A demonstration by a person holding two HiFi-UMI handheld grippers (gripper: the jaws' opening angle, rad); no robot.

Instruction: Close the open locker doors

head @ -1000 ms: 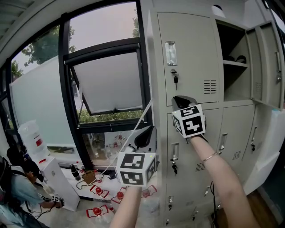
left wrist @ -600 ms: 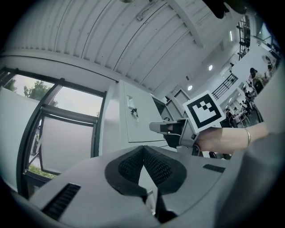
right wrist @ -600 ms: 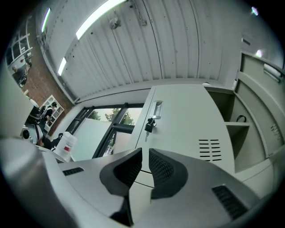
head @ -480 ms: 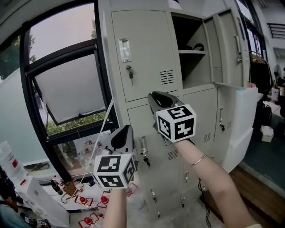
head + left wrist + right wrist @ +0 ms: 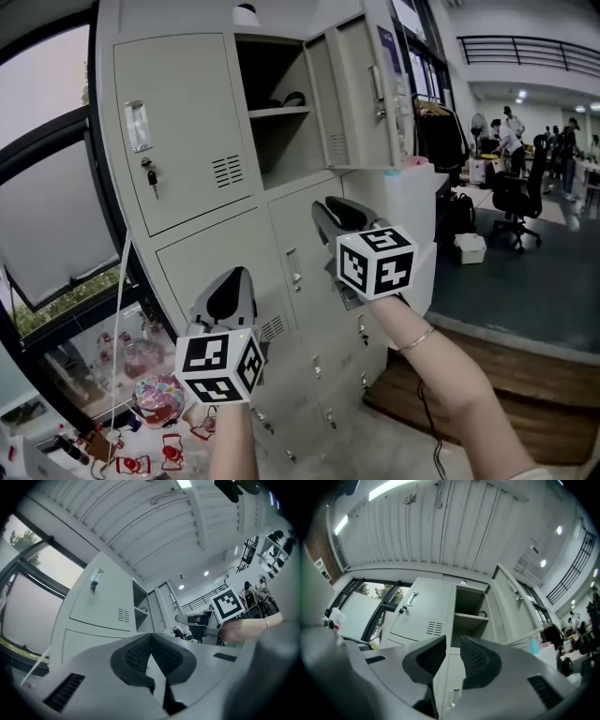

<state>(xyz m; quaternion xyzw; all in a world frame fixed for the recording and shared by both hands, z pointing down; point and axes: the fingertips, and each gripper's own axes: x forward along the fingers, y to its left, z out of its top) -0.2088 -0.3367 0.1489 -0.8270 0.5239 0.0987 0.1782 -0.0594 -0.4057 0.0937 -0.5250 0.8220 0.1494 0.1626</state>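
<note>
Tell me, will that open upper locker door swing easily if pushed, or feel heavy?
The open door looks like thin sheet metal: probably light but rigid. It hangs from its side edge beside the compartment, so a push should likely swing it shut. Its painted face looks smooth, perhaps slippery; the handle may grip better.

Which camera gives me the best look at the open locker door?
The head view: the open door shows large and whole, handle included, swung out from its shelved compartment. The right gripper view shows it smaller and warped; the left gripper view, only a distant sliver.
</note>
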